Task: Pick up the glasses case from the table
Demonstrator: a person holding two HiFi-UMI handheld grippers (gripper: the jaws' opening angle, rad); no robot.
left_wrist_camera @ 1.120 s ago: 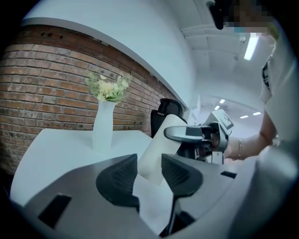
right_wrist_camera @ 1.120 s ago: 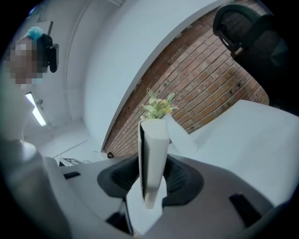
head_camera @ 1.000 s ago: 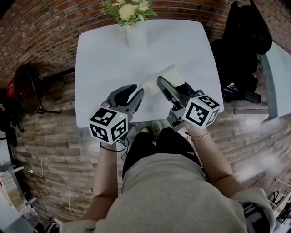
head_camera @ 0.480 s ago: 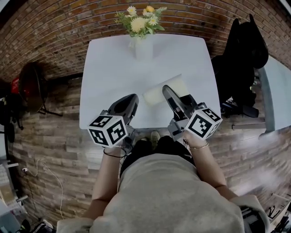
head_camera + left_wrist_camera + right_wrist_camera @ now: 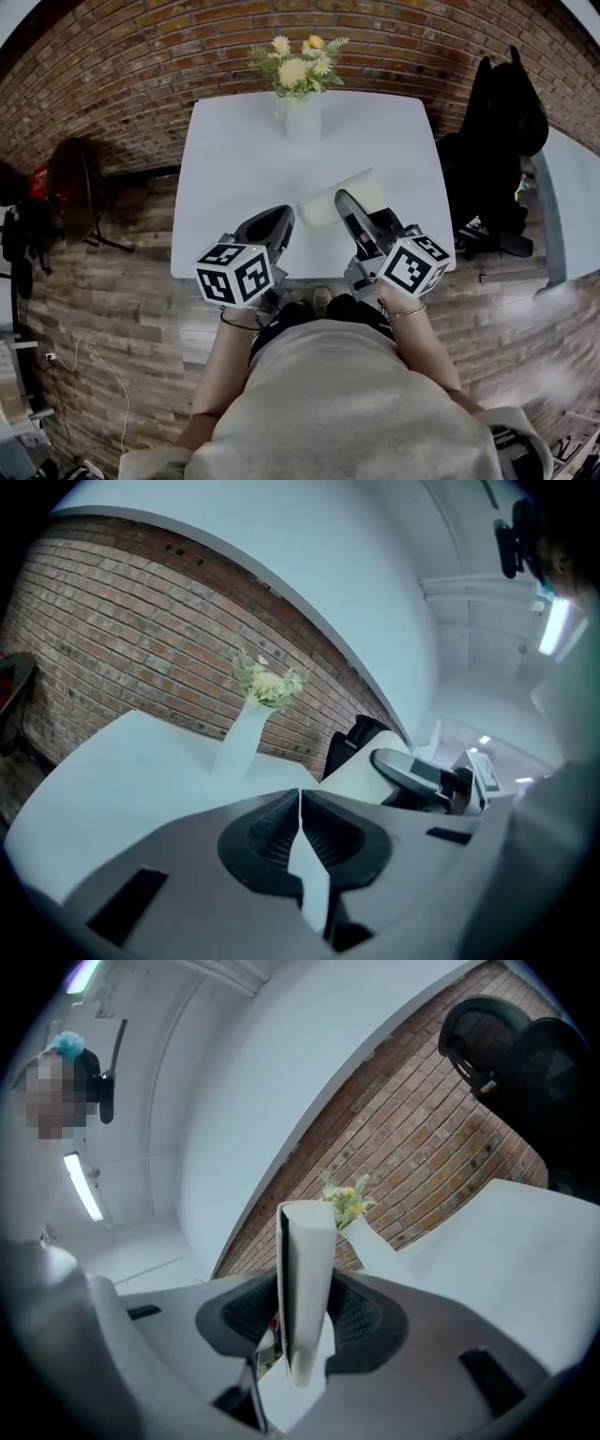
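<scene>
A pale cream glasses case (image 5: 317, 208) is above the near part of the white table (image 5: 234, 169). My right gripper (image 5: 345, 202) is shut on it. In the right gripper view the case (image 5: 305, 1269) stands on edge between the two dark pads (image 5: 361, 1321), which press on its sides. My left gripper (image 5: 281, 220) is just left of the case, apart from it. Its jaws meet with nothing between them (image 5: 300, 803). The right gripper (image 5: 412, 775) also shows in the left gripper view.
A white vase of yellow and white flowers (image 5: 302, 112) stands at the table's far edge. A black chair draped with dark cloth (image 5: 497, 141) is right of the table, and a dark round object (image 5: 66, 187) sits on the brick floor at the left.
The left gripper's jaws, apart a second ago, have come together with nothing between them. The right gripper keeps its hold on the case.
</scene>
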